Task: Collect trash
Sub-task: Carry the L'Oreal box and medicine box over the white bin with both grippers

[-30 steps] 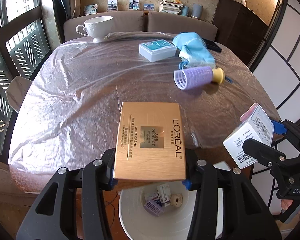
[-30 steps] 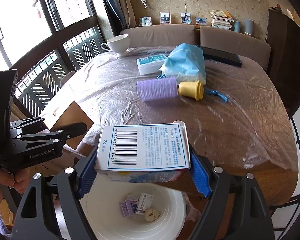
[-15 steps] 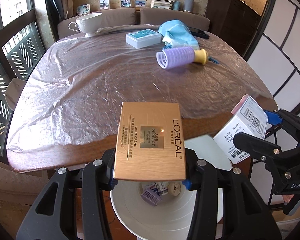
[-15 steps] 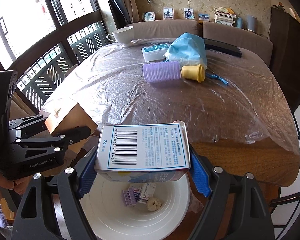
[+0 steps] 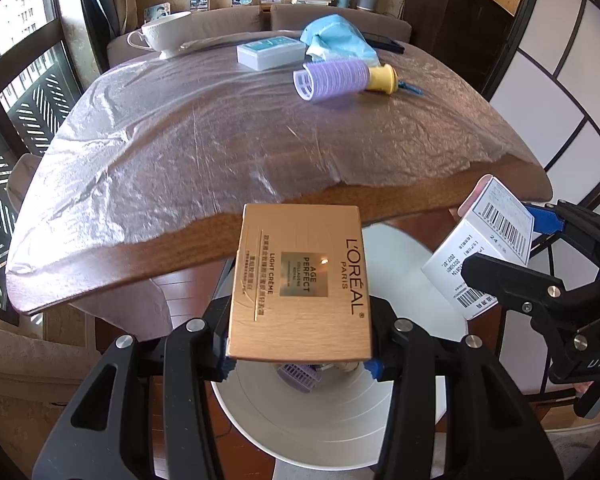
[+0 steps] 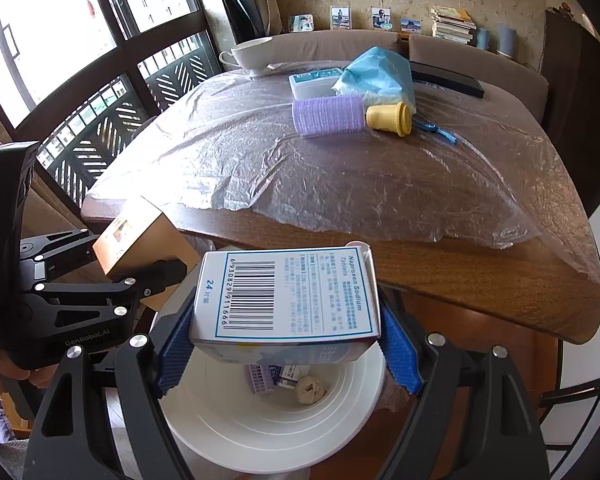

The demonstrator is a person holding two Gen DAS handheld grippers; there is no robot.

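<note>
1. Left gripper (image 5: 300, 356): jaws clamped on the sides of a gold cosmetics box (image 5: 300, 284), held flat, label up, past the table's near edge and over the white bin (image 5: 300, 432).
2. Right gripper (image 6: 288, 356): blue pads pressed on both ends of a white tablet box (image 6: 288, 296), barcode up, also over the bin (image 6: 268, 440).
3. The two grippers hang side by side over the bin mouth, close together but apart; in the left view the tablet box (image 5: 488, 248) sits to the right of the gold box.
4. Bin stands on the floor just off the table edge (image 6: 440, 256). In its bottom: a small purple roller (image 6: 260, 378), a small carton, a crumpled beige wad (image 6: 310, 390).
5. Table is dark wood under crinkled clear plastic sheet (image 5: 172, 152); the sheet stops short of the near edge, bare wood showing.
6. Near half of the table is bare. Far half: purple hair roller (image 5: 332, 80), yellow cap (image 5: 384, 78) touching its end, blue bag (image 5: 336, 38), pale teal-topped box (image 5: 270, 53), white cup (image 5: 166, 36).
7. Room: sofa behind the table, windows to the left, dark cabinet at the right.
</note>
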